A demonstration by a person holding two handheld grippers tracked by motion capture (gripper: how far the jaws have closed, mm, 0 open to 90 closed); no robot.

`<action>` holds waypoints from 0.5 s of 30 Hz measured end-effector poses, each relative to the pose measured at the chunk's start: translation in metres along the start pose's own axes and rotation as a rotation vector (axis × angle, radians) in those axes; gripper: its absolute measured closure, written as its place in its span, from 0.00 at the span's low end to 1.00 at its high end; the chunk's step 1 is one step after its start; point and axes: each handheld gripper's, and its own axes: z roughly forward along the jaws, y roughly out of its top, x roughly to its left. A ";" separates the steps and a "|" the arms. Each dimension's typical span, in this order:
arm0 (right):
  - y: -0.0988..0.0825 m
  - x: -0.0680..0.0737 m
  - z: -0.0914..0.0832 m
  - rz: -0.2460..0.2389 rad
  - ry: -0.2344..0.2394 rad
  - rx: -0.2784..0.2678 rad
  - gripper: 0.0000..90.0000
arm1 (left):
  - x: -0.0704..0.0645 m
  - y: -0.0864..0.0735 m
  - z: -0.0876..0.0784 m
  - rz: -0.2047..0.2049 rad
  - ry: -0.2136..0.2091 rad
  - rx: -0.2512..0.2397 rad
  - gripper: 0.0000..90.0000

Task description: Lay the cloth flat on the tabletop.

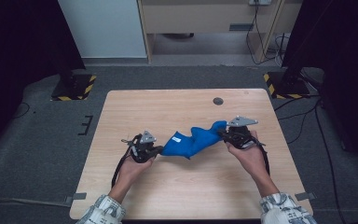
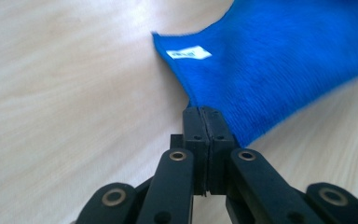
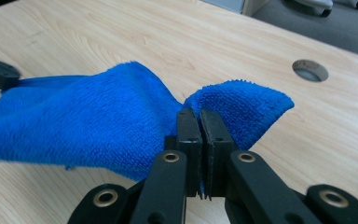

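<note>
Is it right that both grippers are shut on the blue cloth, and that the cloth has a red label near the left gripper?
Not quite: the label is white, not red, as the left gripper view shows. The rest holds: the left gripper and the right gripper are both shut on the blue cloth.

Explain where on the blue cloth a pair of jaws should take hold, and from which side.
Probably at its two opposite ends, each pinched at the thin edge from the outside. The blue microfibre cloth is limp and sags between, so only its edges fit between jaws. The left gripper and right gripper are shut on those ends.
</note>
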 end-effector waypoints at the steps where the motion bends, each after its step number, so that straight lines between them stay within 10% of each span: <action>1: -0.003 0.000 0.002 -0.001 0.001 0.009 0.98 | -0.001 -0.002 0.000 0.004 -0.006 0.009 0.99; 5: -0.011 0.004 0.009 -0.014 0.004 0.044 0.98 | -0.008 -0.008 0.000 0.030 -0.010 0.035 0.90; 15: -0.024 0.008 0.017 -0.027 0.007 0.087 0.97 | -0.001 0.011 0.000 -0.034 0.011 -0.076 0.63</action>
